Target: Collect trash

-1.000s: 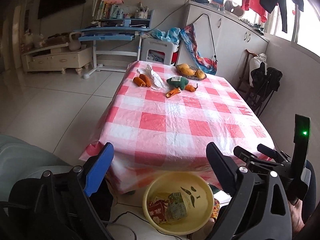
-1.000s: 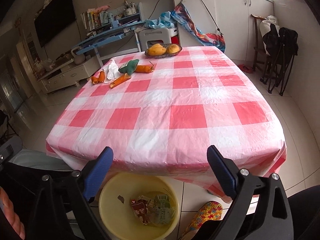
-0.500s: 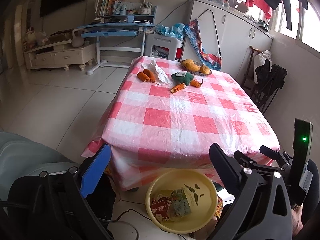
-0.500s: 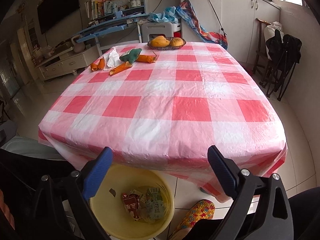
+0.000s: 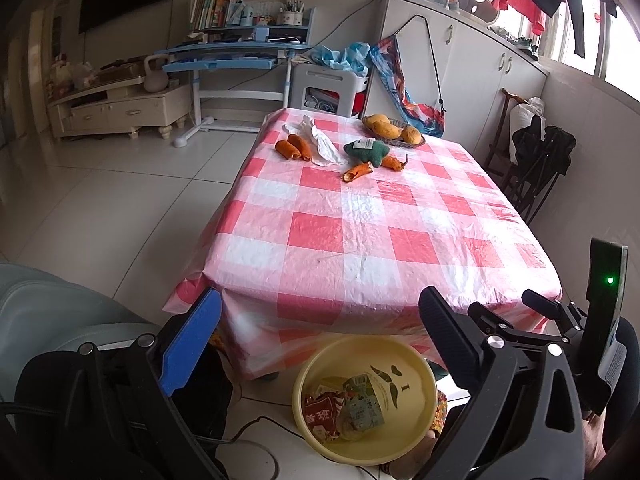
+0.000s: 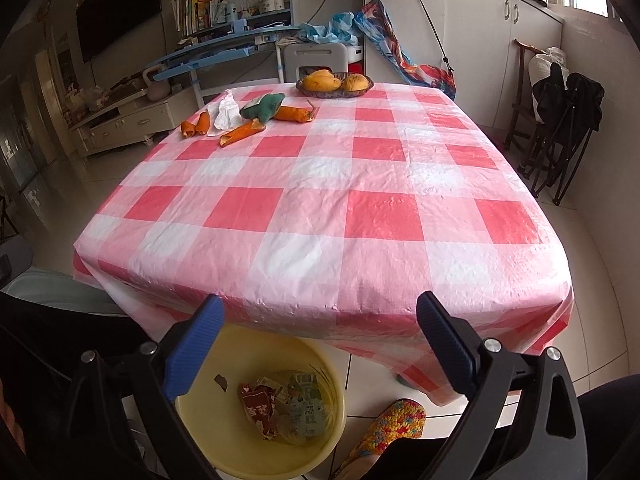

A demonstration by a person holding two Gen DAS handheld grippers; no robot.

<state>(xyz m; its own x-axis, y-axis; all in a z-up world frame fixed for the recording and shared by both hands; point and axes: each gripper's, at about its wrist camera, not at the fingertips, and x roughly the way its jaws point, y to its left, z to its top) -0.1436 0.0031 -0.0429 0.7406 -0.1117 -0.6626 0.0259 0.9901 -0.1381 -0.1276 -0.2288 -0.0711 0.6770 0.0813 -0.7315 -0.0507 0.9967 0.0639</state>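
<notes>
Both grippers, left (image 5: 320,332) and right (image 6: 318,332), are hanging spread wide with nothing between the fingers, over the yellow basin (image 6: 200,412) holding wrappers (image 6: 280,404). Next pick, I reckon: reaching well across the checked table (image 6: 320,208), coming in low and pinching the white tissue (image 6: 226,114) at its far-left end, beside the orange peels (image 6: 240,132), skipping the fruit basket (image 6: 334,84).
</notes>
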